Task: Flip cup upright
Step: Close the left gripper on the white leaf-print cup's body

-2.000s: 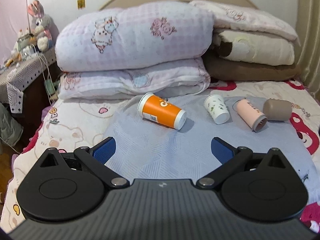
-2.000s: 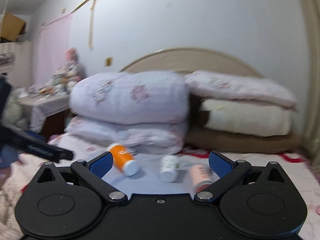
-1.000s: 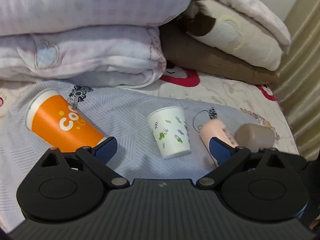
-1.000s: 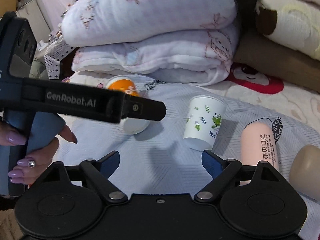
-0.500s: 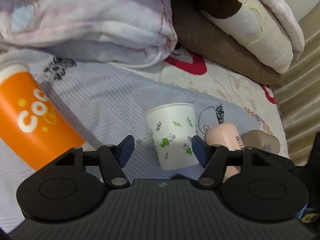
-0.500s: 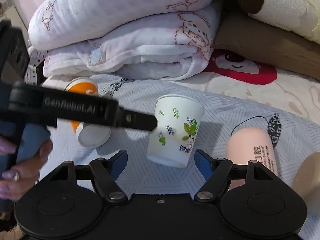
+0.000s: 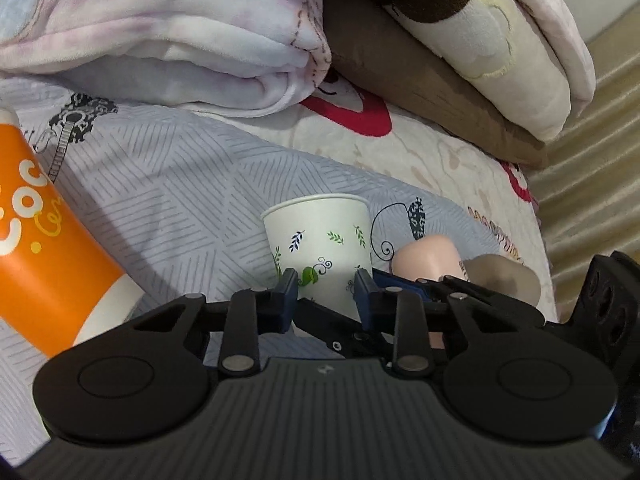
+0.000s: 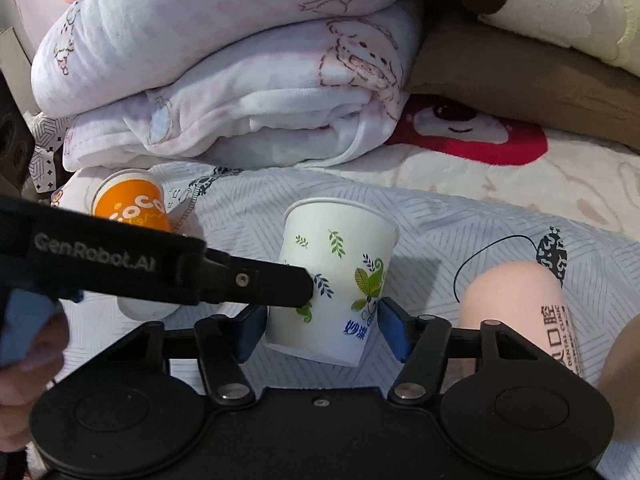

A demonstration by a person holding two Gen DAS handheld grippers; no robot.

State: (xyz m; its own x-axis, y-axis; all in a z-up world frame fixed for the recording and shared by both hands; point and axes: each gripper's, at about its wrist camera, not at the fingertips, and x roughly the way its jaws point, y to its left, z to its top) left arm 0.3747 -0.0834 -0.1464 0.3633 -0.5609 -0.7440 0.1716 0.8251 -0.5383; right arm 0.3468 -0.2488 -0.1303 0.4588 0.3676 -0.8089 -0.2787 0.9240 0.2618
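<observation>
White paper cup with green and blue leaf sprigs (image 8: 336, 280) sits at centre on the grey striped bedsheet (image 8: 460, 232), rim toward twelve o'clock, blue Chinese characters printed near its base. The left gripper (image 7: 326, 286) pinches it, blue pads pressed on both sides; its black arm reads "GenRobot.AI". The right gripper (image 8: 322, 326) brackets the base, whether touching I cannot tell. At nine o'clock lies an orange paper cup (image 8: 132, 208) lettered "coc"; at three o'clock a pink cylindrical cup (image 8: 516, 312) marked "DENTAL CLINIC".

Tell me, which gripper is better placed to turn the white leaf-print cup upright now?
Left. The left gripper is clamped on the white cup across its body. The right gripper only flanks the cup's base, and contact there is unclear.
</observation>
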